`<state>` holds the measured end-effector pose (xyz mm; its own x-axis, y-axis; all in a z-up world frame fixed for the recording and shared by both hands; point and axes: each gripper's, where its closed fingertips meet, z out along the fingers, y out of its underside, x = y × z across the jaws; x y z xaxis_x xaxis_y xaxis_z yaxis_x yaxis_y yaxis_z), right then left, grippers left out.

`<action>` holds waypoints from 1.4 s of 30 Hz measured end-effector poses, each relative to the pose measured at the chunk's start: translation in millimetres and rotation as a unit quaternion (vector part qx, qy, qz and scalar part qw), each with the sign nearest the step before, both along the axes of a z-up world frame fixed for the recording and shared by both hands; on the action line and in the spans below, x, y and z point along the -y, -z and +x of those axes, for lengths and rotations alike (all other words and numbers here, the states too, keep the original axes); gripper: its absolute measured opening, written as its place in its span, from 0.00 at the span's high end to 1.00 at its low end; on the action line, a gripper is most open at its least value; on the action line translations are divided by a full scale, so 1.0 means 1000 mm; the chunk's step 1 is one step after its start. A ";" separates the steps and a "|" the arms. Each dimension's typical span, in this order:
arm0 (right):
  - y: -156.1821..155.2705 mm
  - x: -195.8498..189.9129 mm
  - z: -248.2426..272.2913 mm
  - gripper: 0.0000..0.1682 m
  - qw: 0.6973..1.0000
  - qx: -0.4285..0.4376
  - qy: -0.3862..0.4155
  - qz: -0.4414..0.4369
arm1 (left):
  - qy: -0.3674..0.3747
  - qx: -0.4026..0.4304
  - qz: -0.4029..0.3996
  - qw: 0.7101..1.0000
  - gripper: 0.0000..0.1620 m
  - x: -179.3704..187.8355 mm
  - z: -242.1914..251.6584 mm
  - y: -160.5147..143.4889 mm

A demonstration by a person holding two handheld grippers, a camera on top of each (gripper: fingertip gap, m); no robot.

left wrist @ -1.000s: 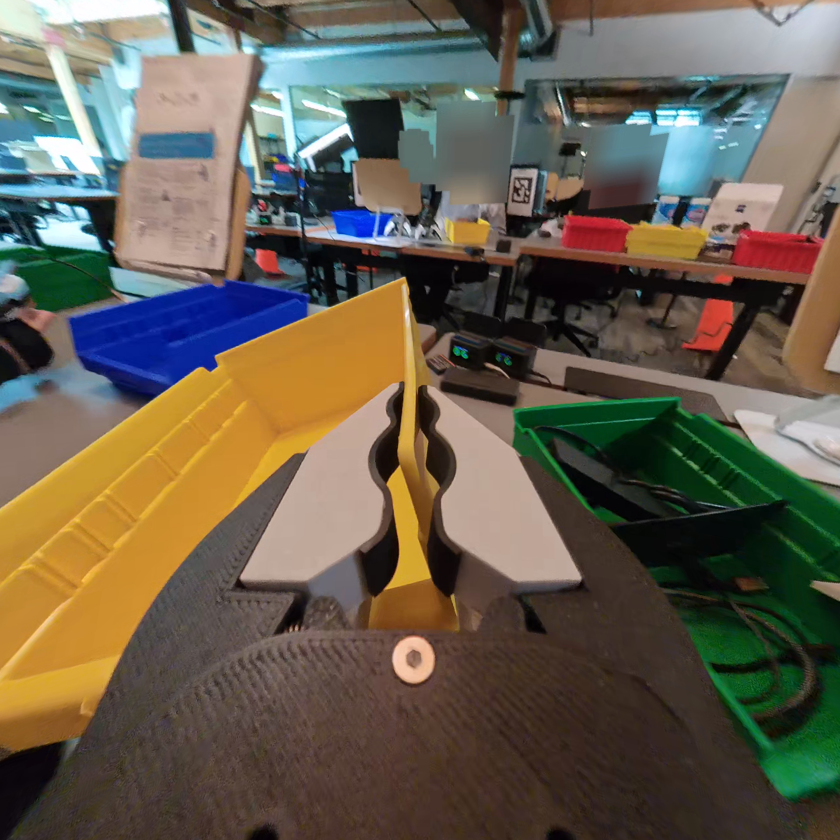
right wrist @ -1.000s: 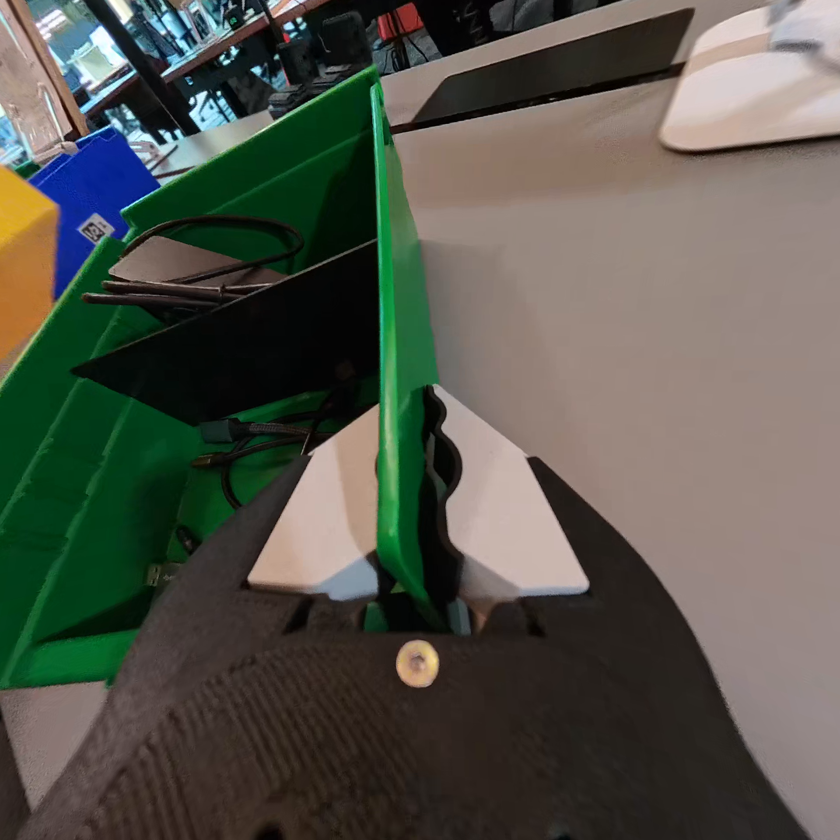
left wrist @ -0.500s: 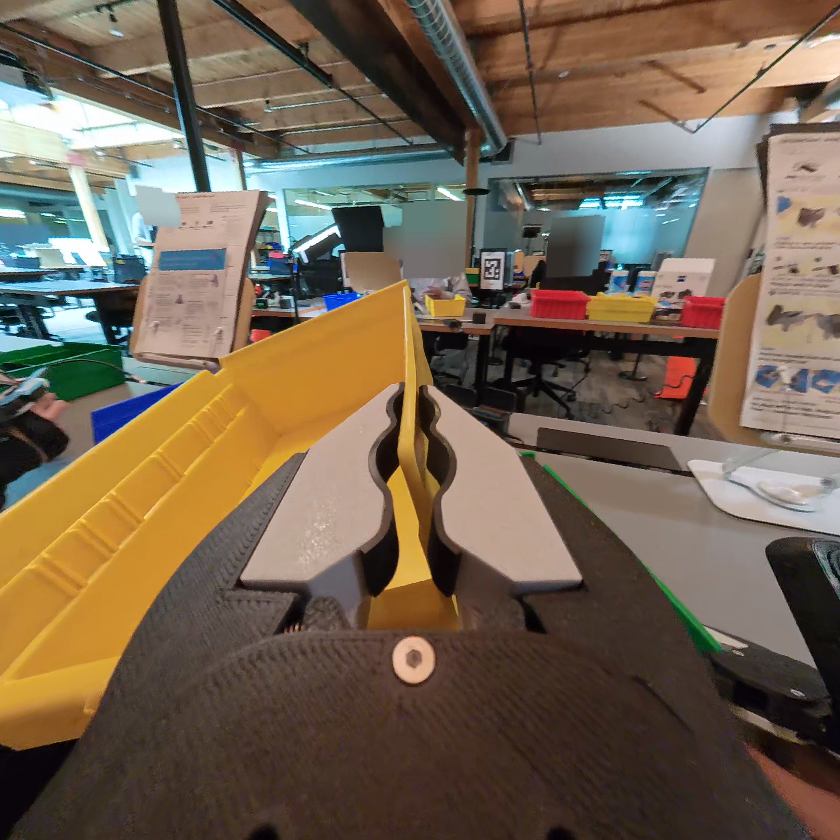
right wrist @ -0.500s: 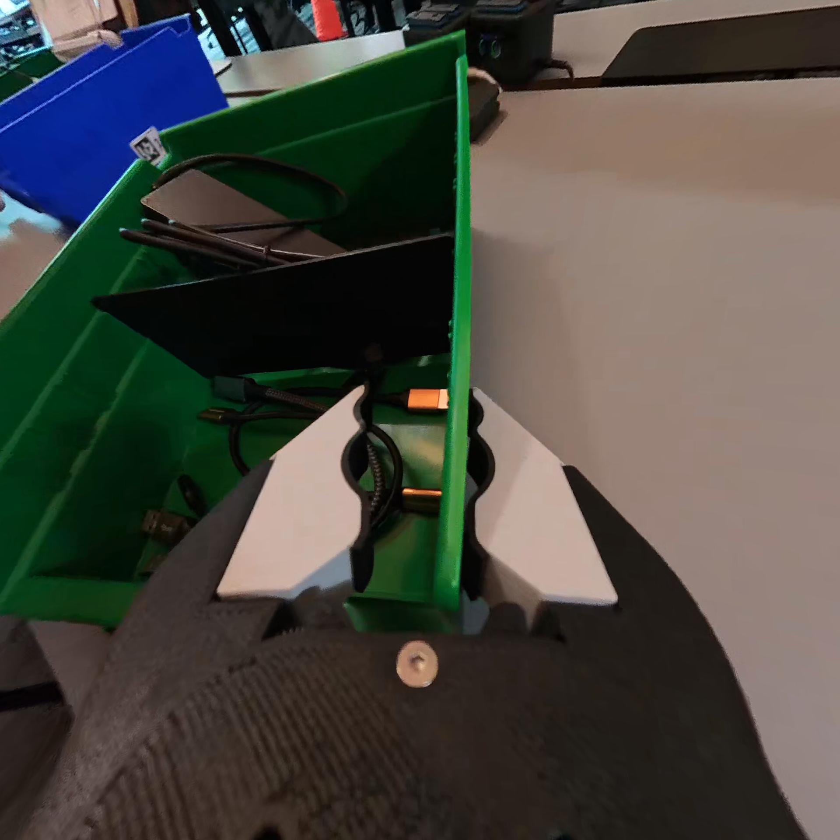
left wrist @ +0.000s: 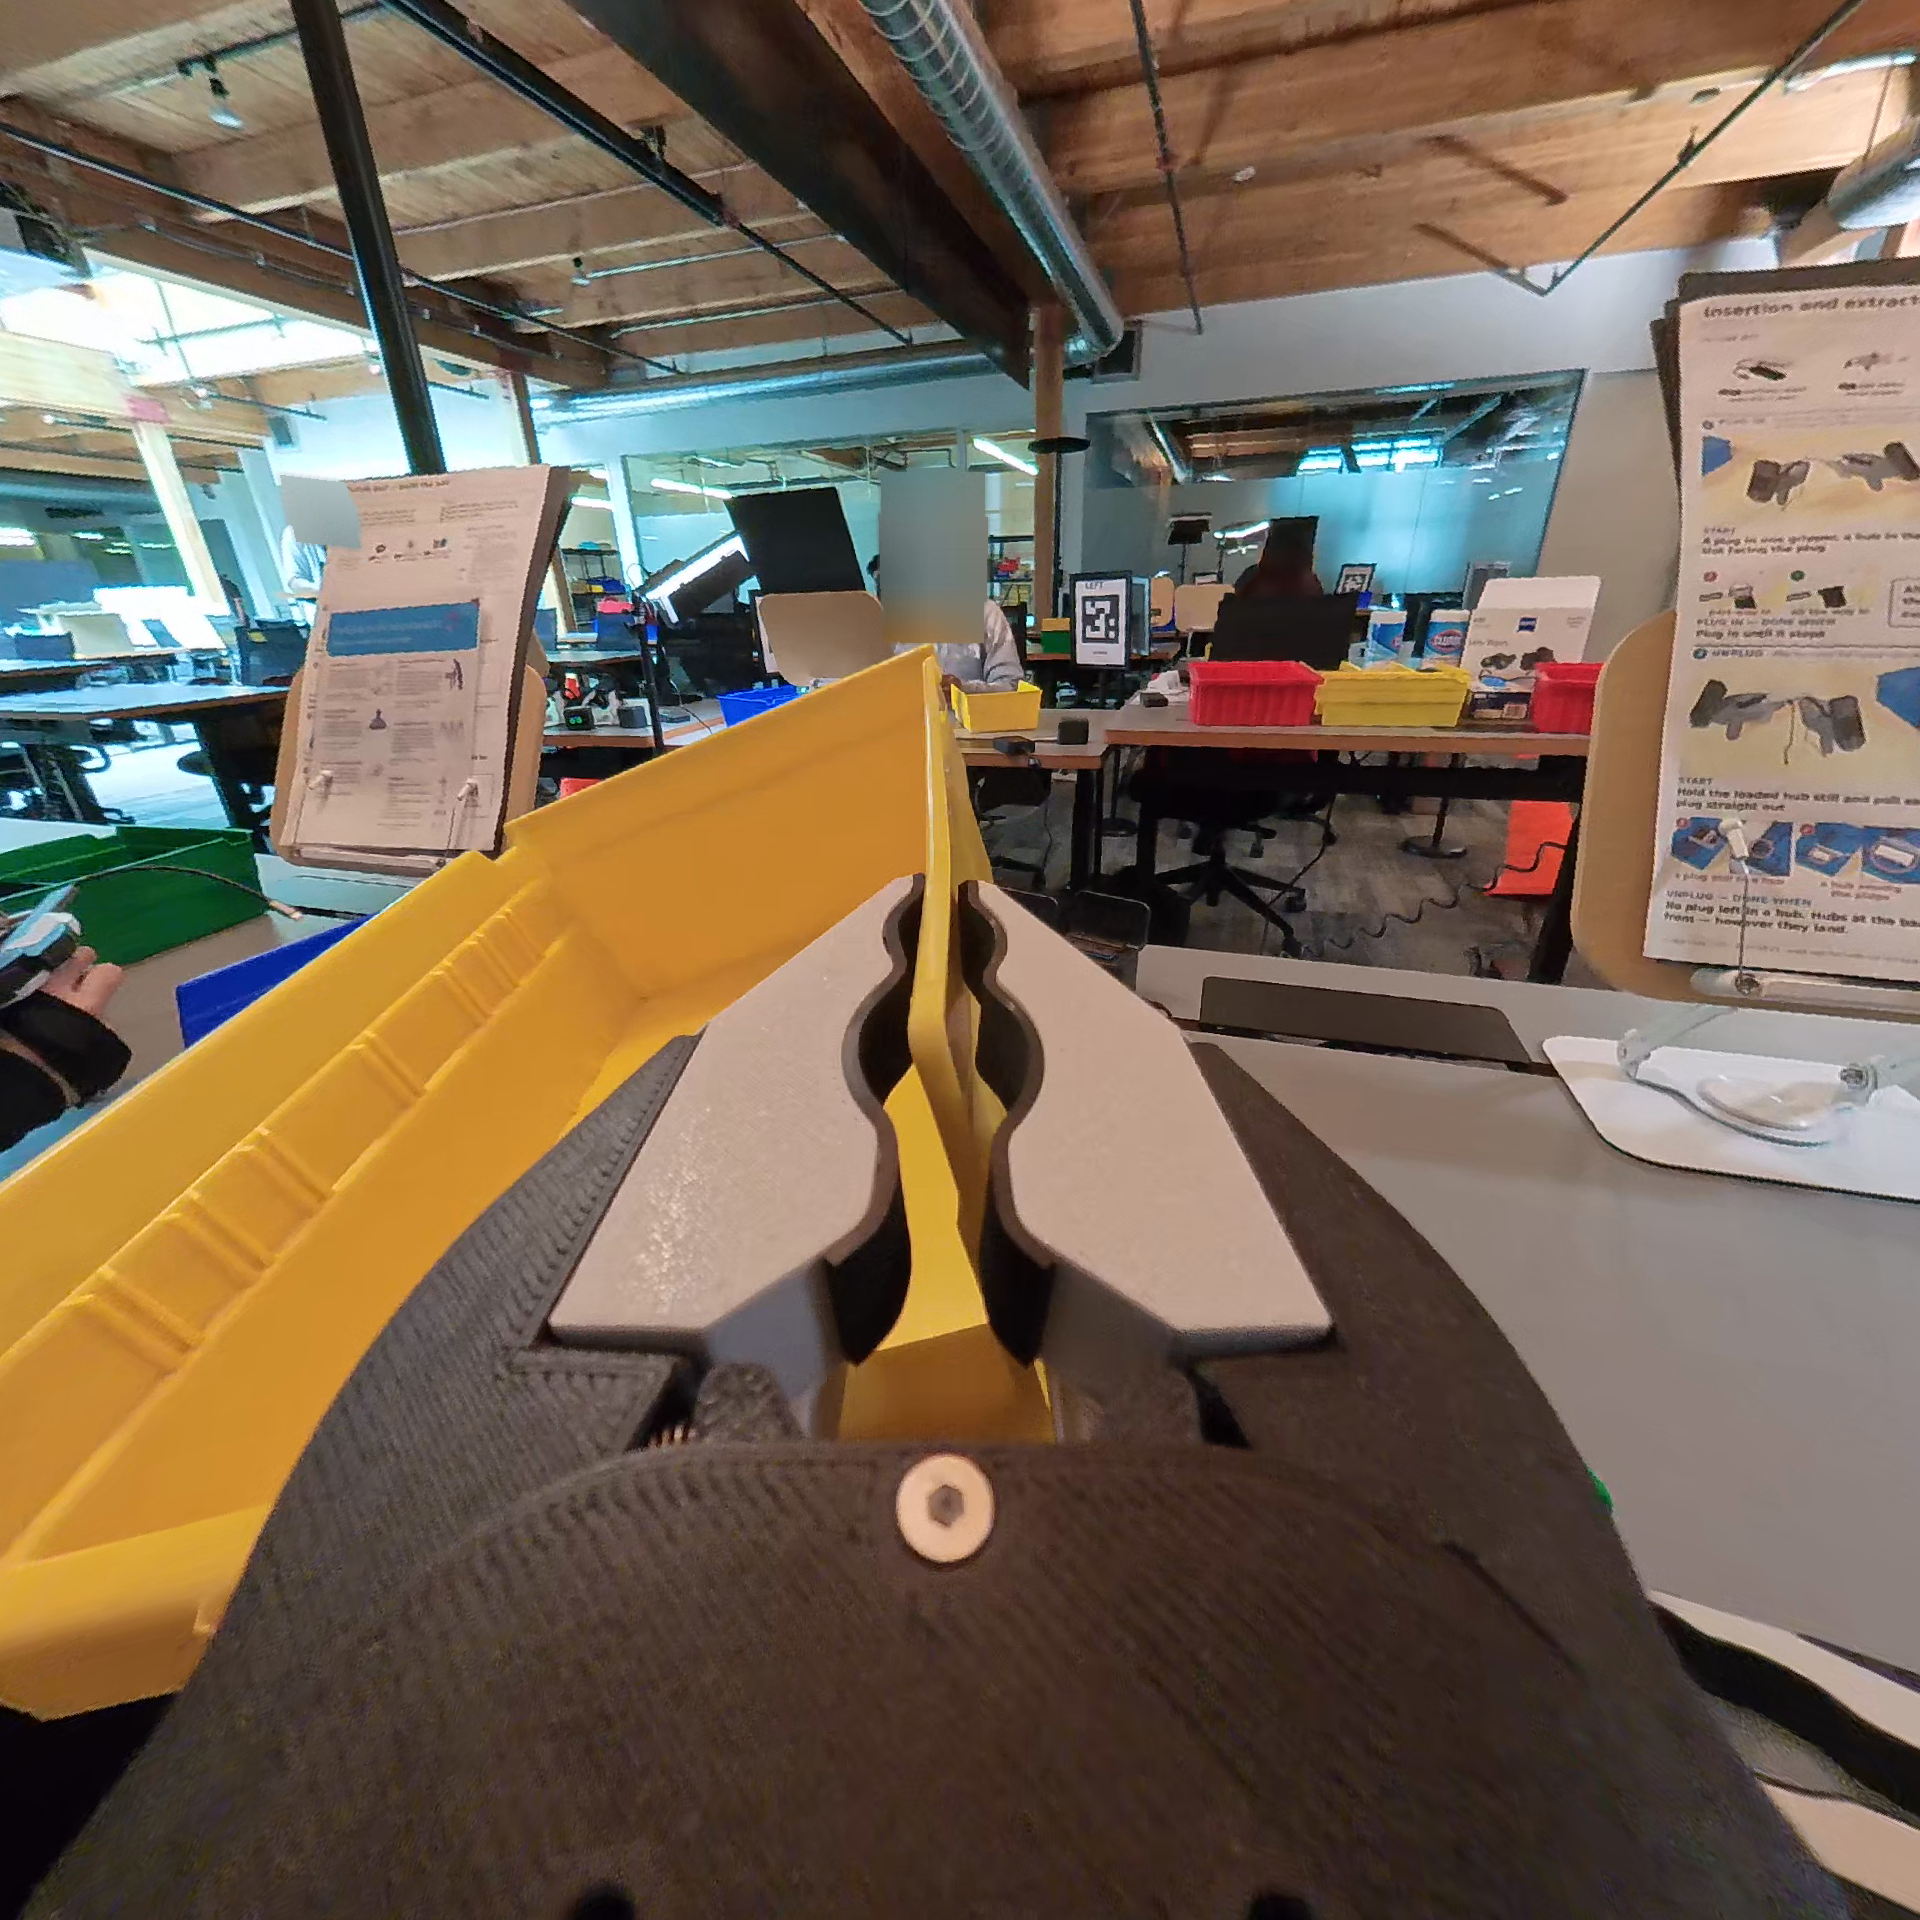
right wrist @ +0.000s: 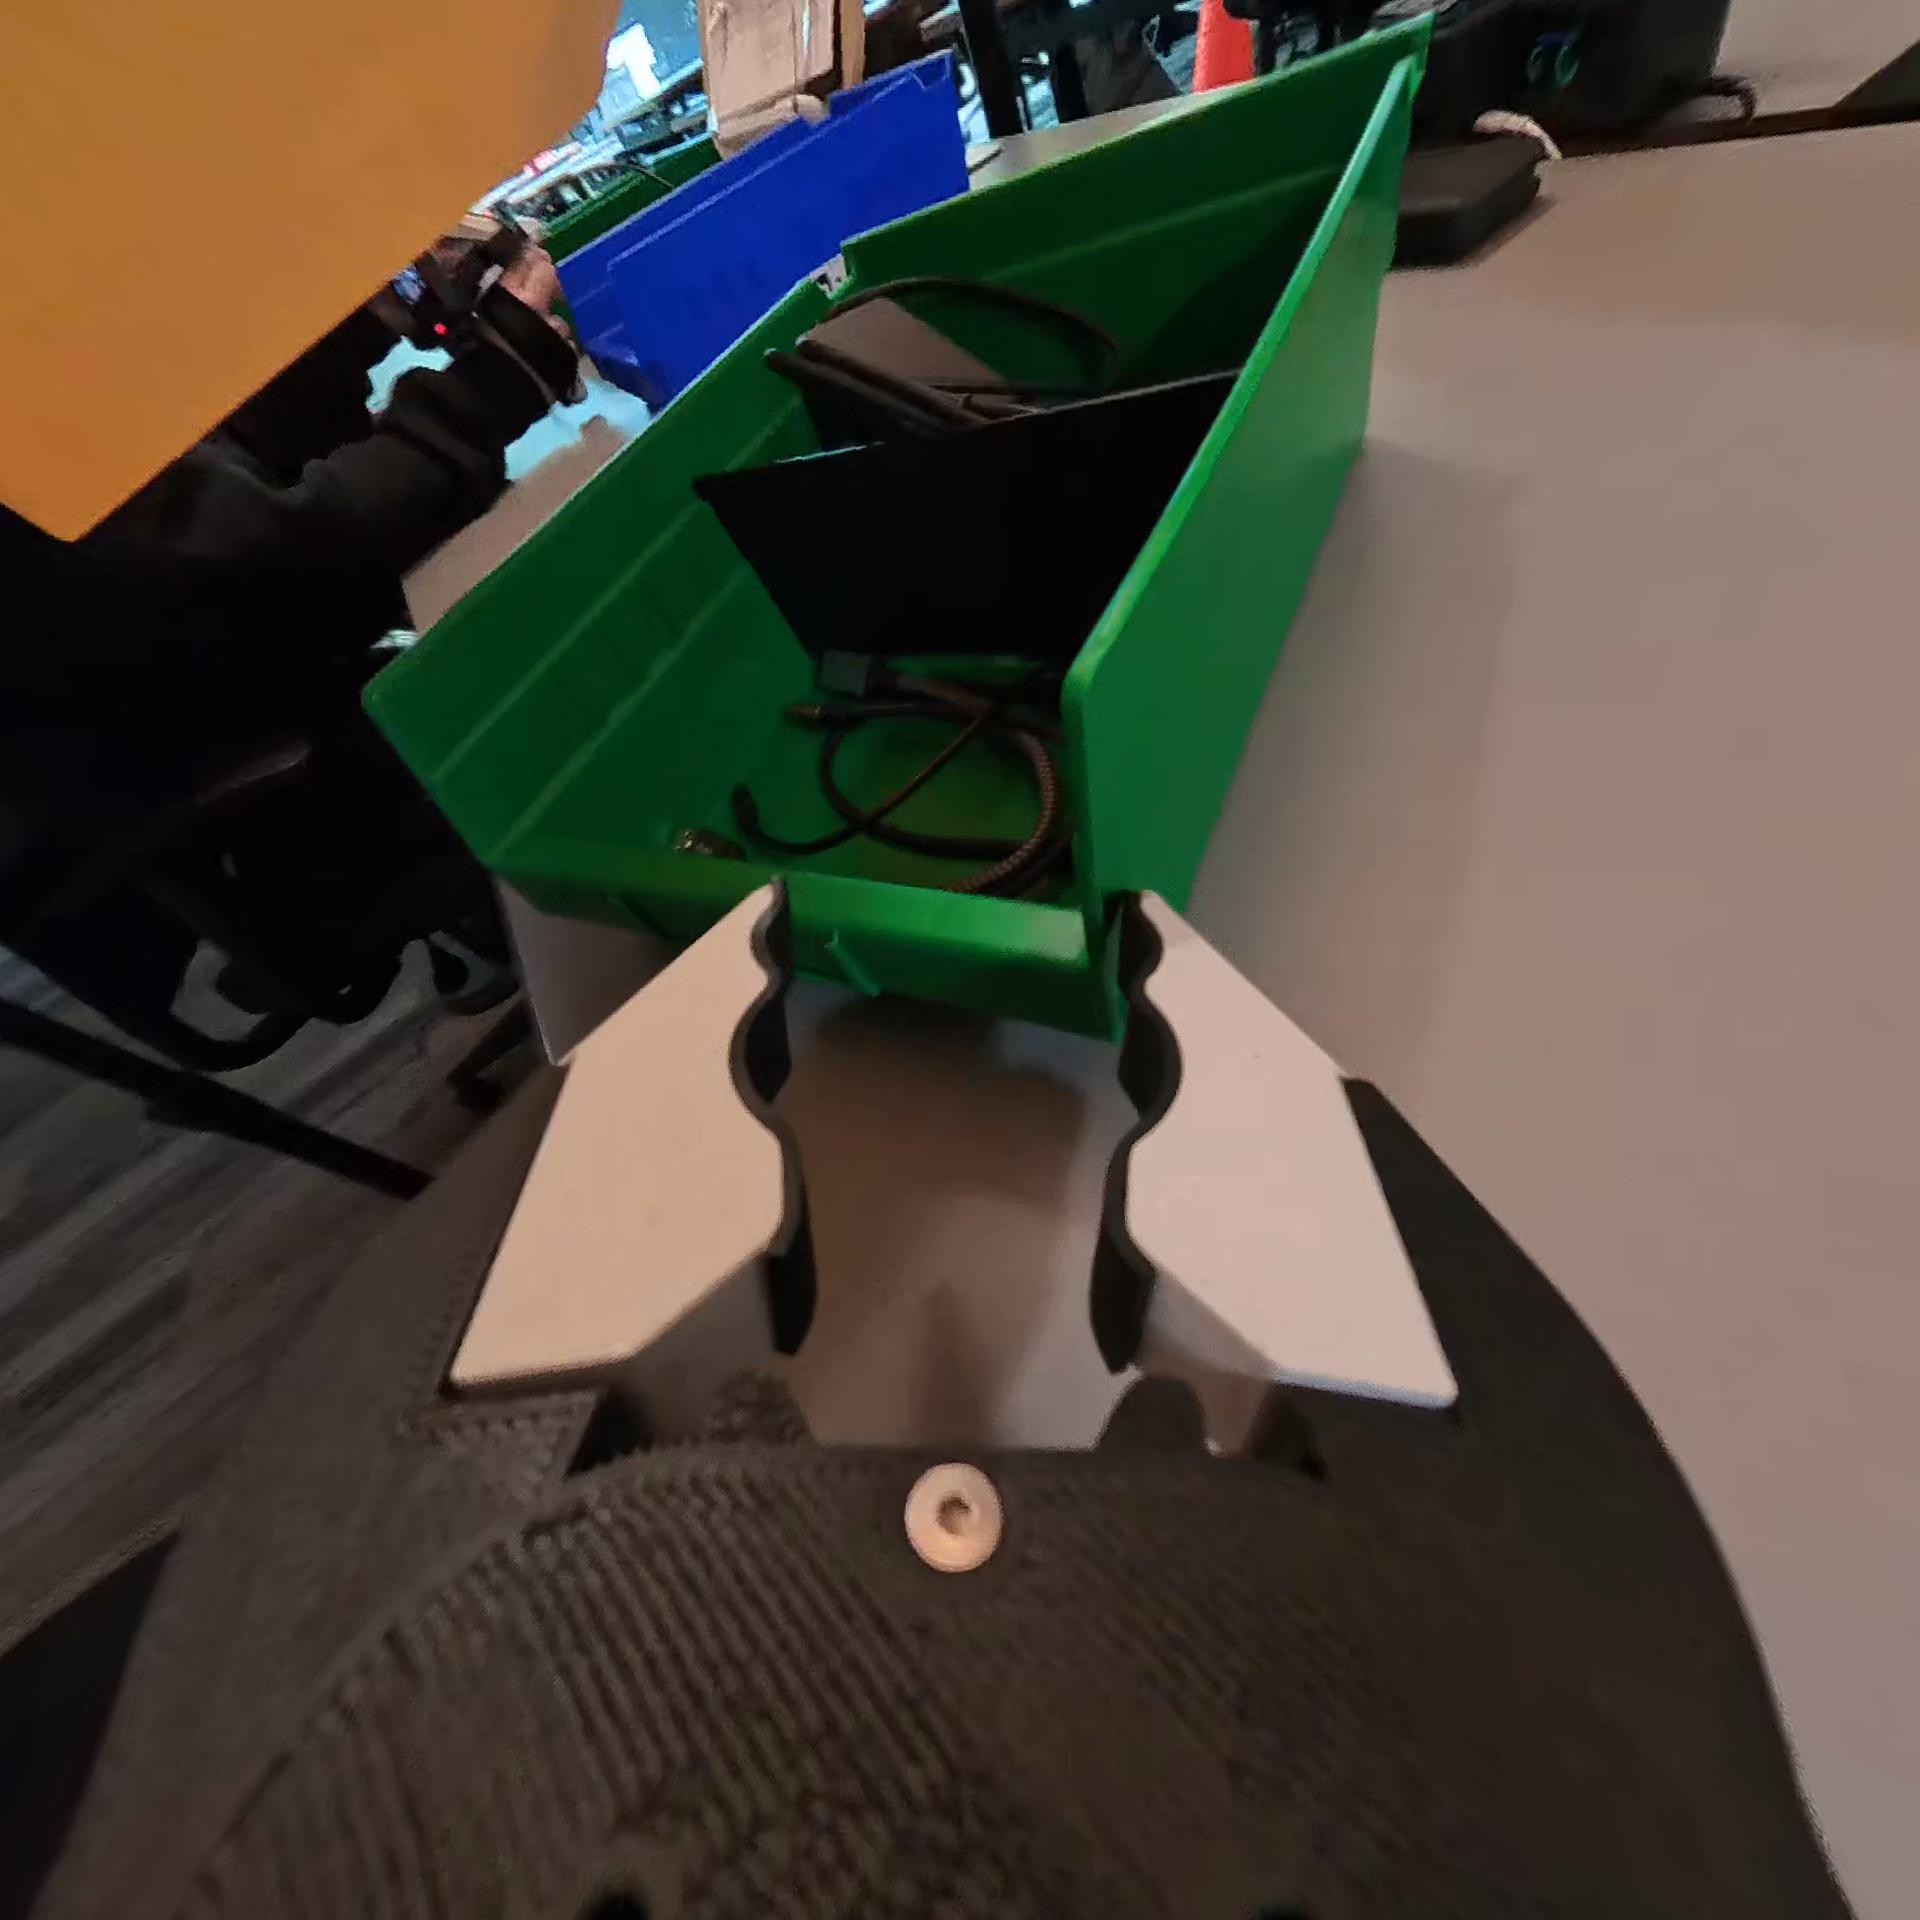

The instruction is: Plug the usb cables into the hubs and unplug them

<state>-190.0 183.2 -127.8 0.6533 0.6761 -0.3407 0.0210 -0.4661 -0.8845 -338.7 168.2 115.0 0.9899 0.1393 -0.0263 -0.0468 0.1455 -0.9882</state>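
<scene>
Clamping the right wall of a yellow bin (left wrist: 436,1122), the left gripper (left wrist: 940,935) is clenched on that thin wall and holds the bin tilted up off the tabletop (left wrist: 1621,1278). Right gripper (right wrist: 951,914) is released, jaws wide apart, empty, just short of the near corner of the green bin (right wrist: 1174,790) on the tabletop. Cables (right wrist: 935,769) lie coiled in the green bin's near compartment, in front of a black divider (right wrist: 966,520); hubs (right wrist: 883,358) seem to sit behind it, hard to tell. Cables look light, limp, braided, likely to tangle and drag neighbours; best taken at the stiff plug housing, not the cord. Hubs look rigid, smooth, likely slippery; grip across the flat sides.
</scene>
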 end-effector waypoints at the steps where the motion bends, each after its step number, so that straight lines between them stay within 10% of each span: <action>1: 0.001 -0.003 -0.004 0.62 1.000 0.012 0.004 0.005 | 0.001 -0.001 0.001 1.000 0.99 0.001 0.001 -0.001; 8: 0.003 0.016 -0.065 0.49 0.986 0.056 -0.158 0.010 | 0.023 0.000 0.014 1.000 0.99 0.003 0.012 -0.009; 15: -0.044 0.042 -0.013 0.46 0.977 -0.038 -0.208 -0.019 | 0.066 -0.011 -0.002 0.998 0.99 -0.008 0.041 -0.005; 24: -0.028 0.008 0.209 0.53 0.997 0.034 -0.023 0.071 | 0.244 -0.043 -0.018 0.969 0.99 -0.015 0.198 0.001; 28: -0.032 0.004 0.284 0.54 0.996 -0.065 0.052 -0.006 | 0.326 -0.052 -0.042 0.943 0.99 -0.019 0.288 0.037; 42: -0.054 0.023 0.358 0.54 0.968 -0.204 0.145 -0.001 | 0.492 -0.140 -0.082 0.855 0.99 -0.002 0.460 0.164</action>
